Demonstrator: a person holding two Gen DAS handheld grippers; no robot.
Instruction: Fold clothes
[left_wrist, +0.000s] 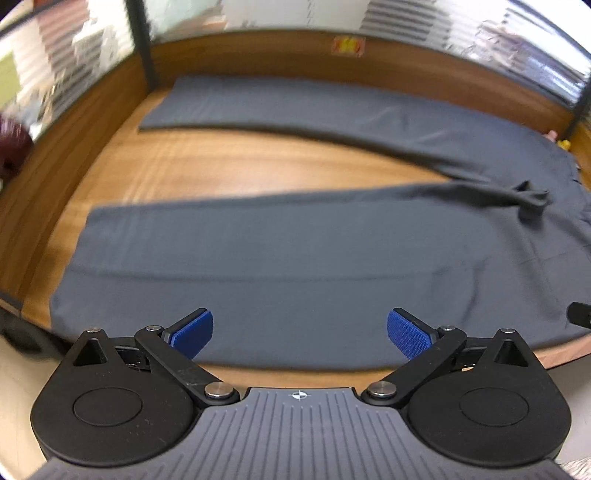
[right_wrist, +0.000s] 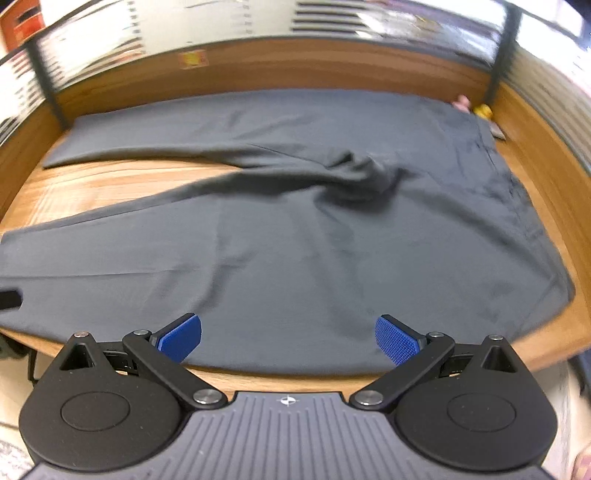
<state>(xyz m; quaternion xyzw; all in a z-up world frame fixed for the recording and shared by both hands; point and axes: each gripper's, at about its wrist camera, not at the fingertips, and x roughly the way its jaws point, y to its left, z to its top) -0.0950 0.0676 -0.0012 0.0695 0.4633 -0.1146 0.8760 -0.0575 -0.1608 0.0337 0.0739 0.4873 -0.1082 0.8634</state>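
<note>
On the wooden surface (left_wrist: 229, 170) just ahead of both wide-open, empty claws lie the gray pants (left_wrist: 295, 266), legs running long toward the left, with the left claw (left_wrist: 300, 334) nearer the leg ends and the right claw (right_wrist: 288, 339) nearer the waist.

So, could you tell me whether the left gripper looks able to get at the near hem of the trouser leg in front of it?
Probably yes: the left gripper stands open just above the near trouser leg, and nothing lies on the cloth between its pads.

A wooden worktop (left_wrist: 229, 166) has a raised back rim. An orange sticker (left_wrist: 347, 46) sits on that rim. A small yellow thing (right_wrist: 483, 110) lies in the far right corner.
</note>
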